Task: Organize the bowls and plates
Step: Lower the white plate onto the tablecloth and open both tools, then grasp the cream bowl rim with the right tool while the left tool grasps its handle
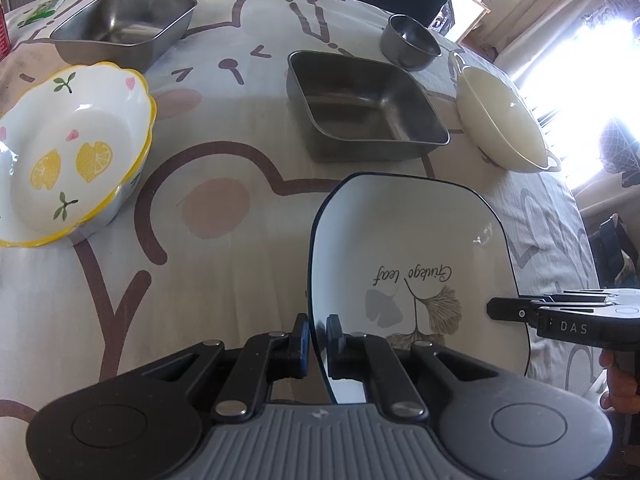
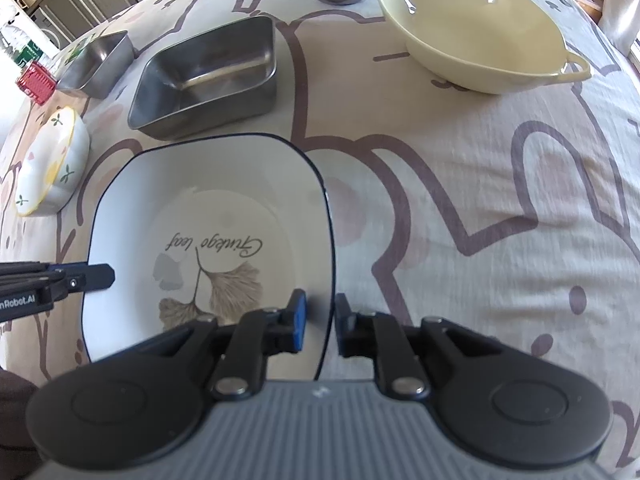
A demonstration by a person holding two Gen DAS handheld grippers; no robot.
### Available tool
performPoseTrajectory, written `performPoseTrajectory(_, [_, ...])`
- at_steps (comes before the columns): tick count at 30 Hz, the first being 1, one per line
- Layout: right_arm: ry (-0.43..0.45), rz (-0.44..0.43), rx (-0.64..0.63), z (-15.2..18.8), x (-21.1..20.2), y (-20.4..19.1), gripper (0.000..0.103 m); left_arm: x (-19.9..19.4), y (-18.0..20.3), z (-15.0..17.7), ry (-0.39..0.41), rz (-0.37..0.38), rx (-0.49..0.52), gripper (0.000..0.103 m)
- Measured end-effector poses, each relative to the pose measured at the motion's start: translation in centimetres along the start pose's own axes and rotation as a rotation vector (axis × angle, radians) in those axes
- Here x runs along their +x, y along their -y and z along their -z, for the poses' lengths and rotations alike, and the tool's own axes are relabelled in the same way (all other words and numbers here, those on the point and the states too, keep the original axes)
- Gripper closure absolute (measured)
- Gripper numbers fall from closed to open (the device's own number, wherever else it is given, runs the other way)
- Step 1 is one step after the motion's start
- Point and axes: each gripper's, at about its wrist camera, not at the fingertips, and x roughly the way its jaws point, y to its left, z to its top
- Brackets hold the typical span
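Note:
A white square plate with a dark rim and a ginkgo leaf print lies on the patterned cloth. My left gripper is shut on the plate's left rim. In the right wrist view the same plate has its right rim between the fingers of my right gripper. That gripper is open: the blue pad stands clear of the rim with a gap. Each gripper shows in the other's view, the right gripper at the plate's right edge and the left gripper at its left edge.
A lemon-print bowl sits left of the plate. Behind it are two square steel trays, a small steel bowl and a cream two-handled bowl. A red box is at the far left edge.

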Motion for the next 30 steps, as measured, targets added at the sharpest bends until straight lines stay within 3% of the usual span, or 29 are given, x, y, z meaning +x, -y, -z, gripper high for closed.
performPoseTrajectory(3, [0.007,0.01,-0.014,0.2,-0.1,-0.5,0.078,-0.1,0.1,0.1,-0.009,0.0,0.005,0.091])
performPoseTrajectory(9, [0.032,-0.008,-0.039,0.6,-0.5,-1.1,0.06,-0.5,0.2,0.8,-0.019,0.004,0.012,0.065])
performPoseTrajectory(12, [0.051,-0.019,-0.046,0.8,-0.9,-1.2,0.046,-0.9,0.2,1.0,-0.004,-0.006,0.025,0.046])
performPoseTrajectory(14, [0.07,-0.021,-0.047,1.0,-1.2,-1.2,0.041,-1.3,0.3,1.0,0.013,-0.009,0.026,0.024])
performPoseTrajectory(17, [0.089,-0.014,-0.04,1.2,-1.6,-1.1,0.02,-2.0,0.3,0.9,0.051,-0.002,0.026,0.008])
performPoseTrajectory(19, [0.118,-0.012,-0.041,1.4,-2.1,-1.0,0.006,-2.4,0.5,0.7,0.069,-0.005,0.038,0.005])
performPoseTrajectory(21, [0.146,0.001,-0.046,1.4,-2.7,-0.8,0.0,-2.8,0.8,0.5,0.093,-0.019,0.063,0.003])
performPoseTrajectory(25, [0.213,0.015,-0.026,1.5,-4.2,-0.3,0.0,-4.3,1.6,-0.1,0.157,-0.015,0.119,0.002])
performPoseTrajectory(30, [0.302,-0.026,0.062,1.1,-6.8,1.1,0.0,-6.9,3.3,-1.3,0.276,-0.015,0.222,0.0])
